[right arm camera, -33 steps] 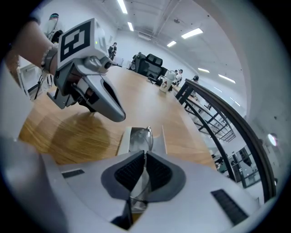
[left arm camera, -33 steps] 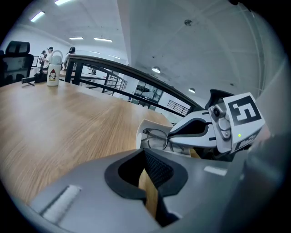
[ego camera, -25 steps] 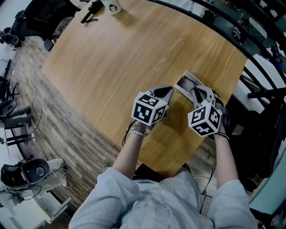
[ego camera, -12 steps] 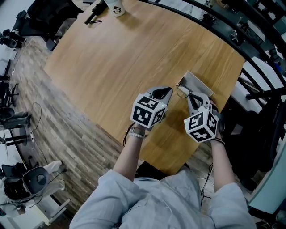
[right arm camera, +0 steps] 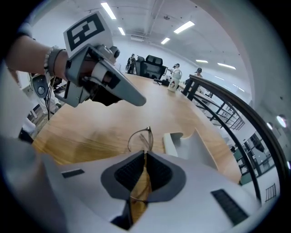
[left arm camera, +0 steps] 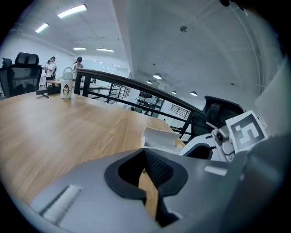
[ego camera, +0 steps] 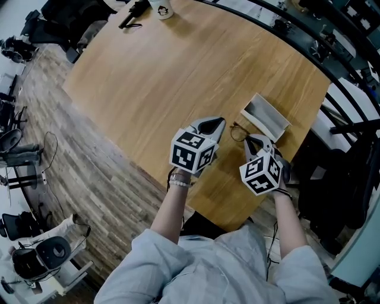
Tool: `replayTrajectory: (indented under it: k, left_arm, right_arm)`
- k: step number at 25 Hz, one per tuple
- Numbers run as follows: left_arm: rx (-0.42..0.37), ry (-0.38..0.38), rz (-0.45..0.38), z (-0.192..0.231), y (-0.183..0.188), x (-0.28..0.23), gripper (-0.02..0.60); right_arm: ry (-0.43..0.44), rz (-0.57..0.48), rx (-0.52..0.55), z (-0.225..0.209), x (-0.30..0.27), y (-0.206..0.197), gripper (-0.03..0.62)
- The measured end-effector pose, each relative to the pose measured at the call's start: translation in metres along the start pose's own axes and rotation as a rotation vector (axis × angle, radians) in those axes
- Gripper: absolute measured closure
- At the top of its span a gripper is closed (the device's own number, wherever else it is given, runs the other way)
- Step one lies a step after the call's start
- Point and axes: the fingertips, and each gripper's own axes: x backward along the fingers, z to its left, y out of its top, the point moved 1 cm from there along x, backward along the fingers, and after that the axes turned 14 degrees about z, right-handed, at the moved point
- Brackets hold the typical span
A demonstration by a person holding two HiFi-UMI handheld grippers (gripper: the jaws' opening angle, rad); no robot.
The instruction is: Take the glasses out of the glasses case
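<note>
Office floor and a dark railing frame a broad wooden table (ego camera: 166, 77), which fills most of the head view. At its near edge the person's two tools sit side by side. The left gripper (ego camera: 215, 126) has its tongs pressed together with nothing between them; only table grain shows through the slit. It hovers near the case without touching it. The right gripper (ego camera: 254, 142), at 3 o'clock of the left one, has its tongs nearly closed, pinching the thin wire frame of the glasses.

At 1 o'clock of the right gripper lies the glasses case (ego camera: 266, 116), pale and open, and its tray looks empty. A white mug (ego camera: 161, 7) stands well apart at the table's far edge, at 12 o'clock.

The glasses (ego camera: 239, 132) are clear of the case, just beside it at 8 o'clock, with one round lens rim poking out ahead of the right tongs. I cannot tell whether they touch the wood or hang just above it.

The removal looks essentially done. What seems left is to set the glasses down on the table and let go.
</note>
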Motion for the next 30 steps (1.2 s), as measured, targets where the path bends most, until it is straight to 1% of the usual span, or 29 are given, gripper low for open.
replayTrajectory:
  k: [6, 9, 11, 12, 15, 19, 20, 21, 22, 24, 26, 28, 30]
  left_arm:
    - [0.006, 0.010, 0.000, 0.005, -0.007, 0.007, 0.577]
    - [0.001, 0.011, -0.001, 0.005, -0.008, 0.008, 0.578]
    - [0.006, 0.011, -0.004, 0.004, -0.009, 0.009, 0.578]
    - [0.005, 0.011, -0.005, 0.003, -0.009, 0.010, 0.578]
    - [0.002, 0.014, -0.010, 0.003, -0.008, 0.013, 0.578]
    - [0.019, 0.018, -0.027, 0.004, -0.008, 0.018, 0.577]
    - [0.023, 0.020, -0.030, 0.004, -0.009, 0.018, 0.577]
    - [0.027, 0.021, -0.032, 0.004, -0.009, 0.019, 0.578]
    - [0.030, 0.022, -0.034, 0.003, -0.009, 0.020, 0.577]
    - [0.034, 0.025, -0.037, 0.003, -0.009, 0.023, 0.578]
    - [0.036, 0.029, -0.038, 0.004, -0.010, 0.025, 0.578]
    - [0.042, 0.032, -0.041, 0.005, -0.011, 0.027, 0.577]
    - [0.046, 0.032, -0.044, 0.004, -0.011, 0.028, 0.578]
  right_arm:
    - [-0.015, 0.006, 0.053, 0.006, -0.009, 0.001, 0.580]
    - [-0.001, -0.001, 0.052, 0.007, -0.009, 0.001, 0.577]
    - [0.015, -0.019, 0.045, 0.006, -0.004, 0.001, 0.516]
    - [0.017, -0.036, 0.035, 0.004, -0.001, 0.002, 0.497]
    - [-0.003, -0.092, -0.019, -0.013, 0.015, 0.005, 0.494]
    - [-0.065, -0.128, -0.085, -0.052, 0.033, 0.001, 0.499]
    - [-0.085, -0.134, -0.104, -0.064, 0.036, -0.001, 0.543]
    - [-0.105, -0.139, -0.125, -0.076, 0.037, -0.004, 0.573]
    - [-0.123, -0.141, -0.145, -0.088, 0.038, -0.008, 0.587]
    - [-0.170, -0.126, -0.172, -0.110, 0.036, -0.017, 0.592]
    - [-0.234, -0.082, -0.146, -0.131, 0.033, -0.024, 0.592]
    - [-0.291, -0.024, -0.082, -0.144, 0.025, -0.031, 0.592]
    - [-0.311, 0.016, -0.046, -0.150, 0.015, -0.038, 0.592]
